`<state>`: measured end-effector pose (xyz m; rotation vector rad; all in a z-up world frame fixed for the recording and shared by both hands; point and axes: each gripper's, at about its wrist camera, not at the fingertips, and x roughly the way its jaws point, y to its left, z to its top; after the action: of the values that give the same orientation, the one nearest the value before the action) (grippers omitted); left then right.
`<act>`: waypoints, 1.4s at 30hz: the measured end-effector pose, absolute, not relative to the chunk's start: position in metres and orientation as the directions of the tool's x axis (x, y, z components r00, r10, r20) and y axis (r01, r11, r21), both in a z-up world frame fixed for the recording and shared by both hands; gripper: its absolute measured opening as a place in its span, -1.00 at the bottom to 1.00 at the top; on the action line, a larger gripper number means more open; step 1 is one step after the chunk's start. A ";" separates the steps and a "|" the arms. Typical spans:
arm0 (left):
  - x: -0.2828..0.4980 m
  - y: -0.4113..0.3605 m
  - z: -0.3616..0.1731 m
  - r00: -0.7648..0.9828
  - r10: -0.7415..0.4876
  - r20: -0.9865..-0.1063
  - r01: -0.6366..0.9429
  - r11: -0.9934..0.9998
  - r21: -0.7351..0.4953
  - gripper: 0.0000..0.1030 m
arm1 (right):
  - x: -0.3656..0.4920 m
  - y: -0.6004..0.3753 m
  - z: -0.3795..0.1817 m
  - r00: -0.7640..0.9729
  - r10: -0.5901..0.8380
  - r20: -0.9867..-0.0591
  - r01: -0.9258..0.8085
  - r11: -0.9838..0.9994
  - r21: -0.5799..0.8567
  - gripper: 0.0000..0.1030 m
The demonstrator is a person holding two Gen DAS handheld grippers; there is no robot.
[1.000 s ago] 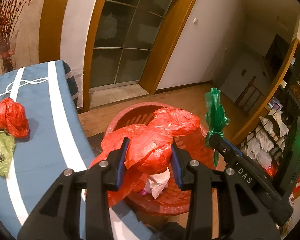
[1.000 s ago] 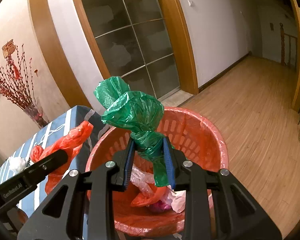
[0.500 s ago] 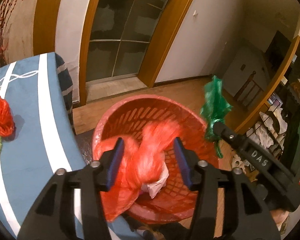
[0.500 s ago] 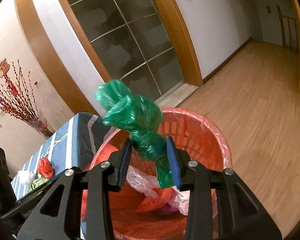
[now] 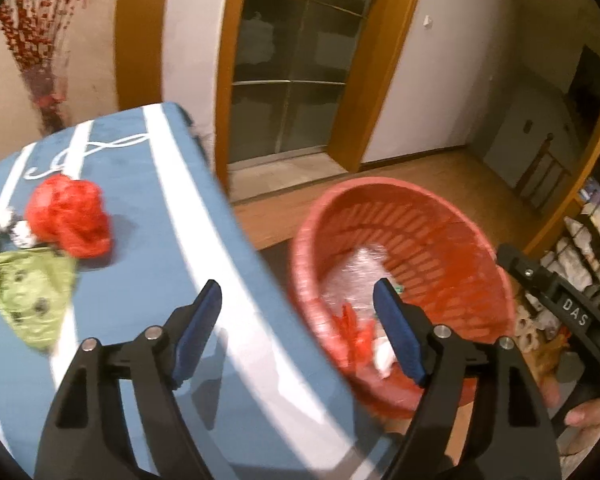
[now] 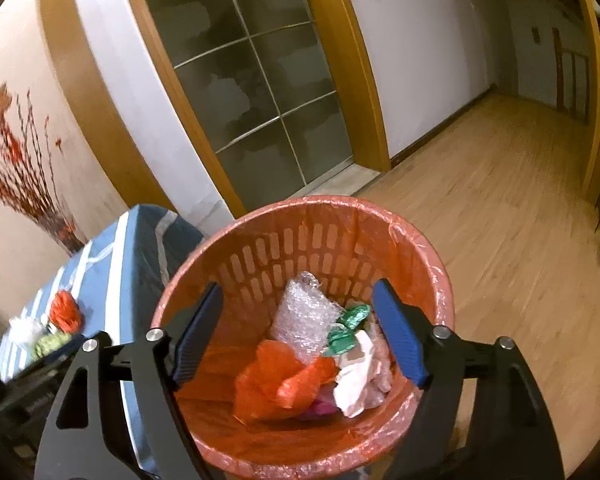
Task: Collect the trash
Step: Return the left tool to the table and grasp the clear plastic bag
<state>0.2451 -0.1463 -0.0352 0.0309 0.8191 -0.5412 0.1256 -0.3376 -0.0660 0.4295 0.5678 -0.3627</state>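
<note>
Trash fills the red basket (image 6: 416,240) between the right gripper's (image 6: 298,330) released, empty jaws: red bag (image 6: 276,380), green bag (image 6: 348,328). Left gripper (image 5: 298,326) likewise gapes empty; beyond its left jaw, a red bundle (image 5: 70,220) lies on the desk (image 5: 172,208).

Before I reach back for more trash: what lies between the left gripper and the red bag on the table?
Left wrist view: only bare blue tablecloth between left gripper and red bag.

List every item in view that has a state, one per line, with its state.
left gripper: open, holding nothing
right gripper: open, holding nothing, above the basket
red basket: upright, lined, partly filled with trash
green bag: lying in the basket
red bag on table: crumpled, uncollected
green wrapper on table: lying flat, uncollected
glass door: closed
</note>
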 end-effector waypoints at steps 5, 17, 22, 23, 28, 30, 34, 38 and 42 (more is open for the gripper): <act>0.246 -0.115 -0.036 0.598 -0.381 -0.705 0.427 0.896 -0.122 0.55 | 0.129 -0.323 -0.065 0.776 -0.226 -0.589 0.433 0.870 0.237 0.56; 0.266 -0.009 -0.022 0.733 -0.143 -0.665 0.218 0.975 0.032 0.71 | 0.136 -0.283 -0.061 0.773 -0.226 -0.594 0.384 0.910 0.154 0.70; 0.301 0.048 -0.008 0.777 0.002 -0.629 0.033 0.999 0.043 0.71 | 0.140 -0.272 -0.062 0.776 -0.201 -0.597 0.347 0.927 0.139 0.73; 0.311 0.059 -0.007 0.774 0.024 -0.633 0.002 0.999 0.040 0.71 | 0.141 -0.270 -0.062 0.777 -0.195 -0.599 0.340 0.930 0.138 0.73; 0.348 0.083 -0.014 0.731 0.068 -0.679 -0.057 0.998 0.038 0.71 | 0.147 -0.261 -0.064 0.774 -0.169 -0.610 0.314 0.939 0.138 0.73; 0.359 0.086 -0.021 0.711 0.082 -0.699 -0.067 0.997 0.049 0.71 | 0.150 -0.258 -0.064 0.772 -0.161 -0.614 0.306 0.942 0.137 0.73; 0.371 0.090 -0.035 0.680 0.106 -0.726 -0.074 0.994 0.076 0.55 | 0.153 -0.252 -0.064 0.770 -0.150 -0.620 0.290 0.948 0.131 0.73; 0.374 0.101 -0.045 0.649 0.074 -0.757 -0.083 0.996 0.026 0.20 | 0.156 -0.246 -0.064 0.770 -0.133 -0.624 0.272 0.953 0.132 0.73; 0.376 0.109 -0.048 0.643 0.051 -0.764 -0.089 0.996 -0.008 -0.09 | 0.161 -0.236 -0.062 0.774 -0.110 -0.624 0.244 0.960 0.134 0.73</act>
<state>0.3758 0.1086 -0.0484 -0.0459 0.8693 0.0796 0.1607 -0.2364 -0.0619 0.2126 0.6593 -0.1935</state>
